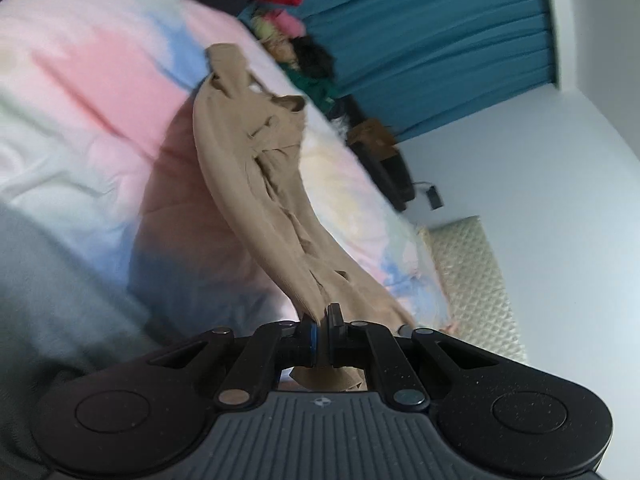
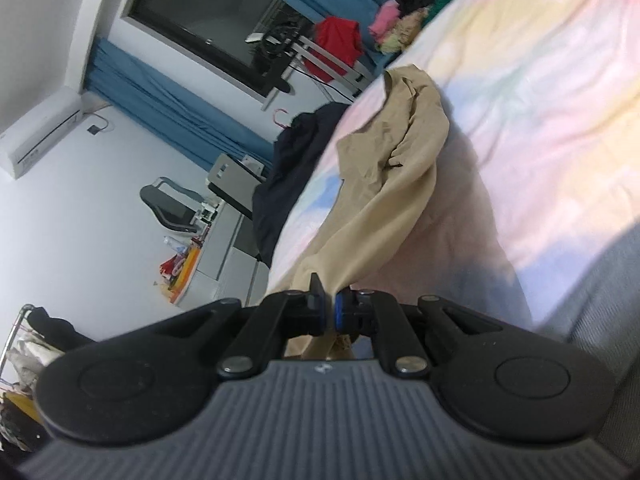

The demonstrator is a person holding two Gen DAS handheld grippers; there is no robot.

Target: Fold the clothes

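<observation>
Pastel bedspread (image 1: 100, 80) | both claws clamp tan garment (image 1: 248, 184) | monitor (image 2: 208, 24): right view only

Left gripper (image 1: 321, 320): fingers (image 1: 308, 330) closed, pads pinching a fold of the tan garment (image 1: 256, 184), cloth trailing out behind the pads. Gripper points slightly downward over the bed (image 1: 80, 80).

Right gripper (image 2: 329, 307): fingers (image 2: 316, 304) likewise closed on the same garment (image 2: 392, 168), fabric drawn taut forward from the pads. Gripper tilted slightly down.
</observation>
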